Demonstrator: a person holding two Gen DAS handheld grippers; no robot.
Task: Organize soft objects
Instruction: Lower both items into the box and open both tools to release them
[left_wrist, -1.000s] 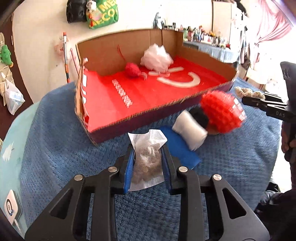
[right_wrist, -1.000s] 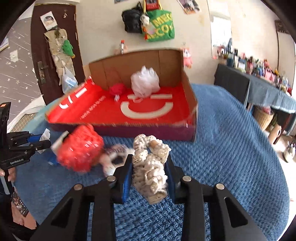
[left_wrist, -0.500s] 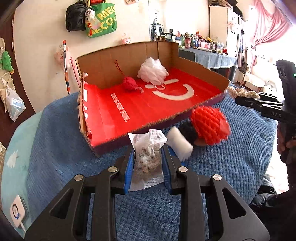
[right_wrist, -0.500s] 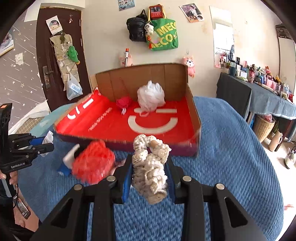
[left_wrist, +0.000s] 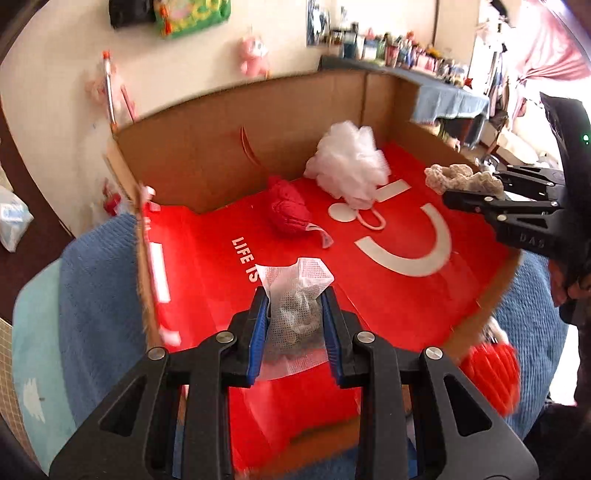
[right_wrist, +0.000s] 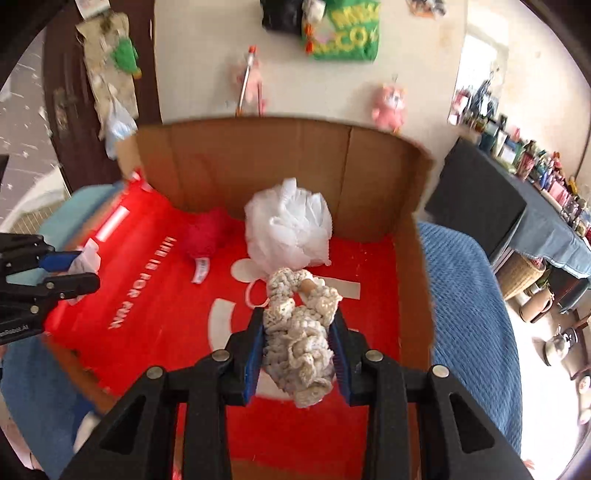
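1. While both claws hang over the red-lined cardboard box (left_wrist: 207, 155), the left gripper (left_wrist: 295, 325) is clamped on a white mesh sachet (left_wrist: 295, 299) with grey filling, its blue pads pressing both sides of it.
2. The right gripper (right_wrist: 297, 354) is closed tight on a cream crocheted bundle (right_wrist: 299, 332), which bulges out above and below the pads.
3. Inside the box, a white mesh pouf (right_wrist: 288, 225) sits near the far wall, with a small red knitted item (right_wrist: 205, 236) just to its left on the red floor.
4. A red ribbed ball (left_wrist: 491, 373) lies outside the box by its near right edge, on the blue blanket (right_wrist: 469, 295).
5. In the left wrist view, the right claw enters from the right edge with the cream bundle over the box's right side.
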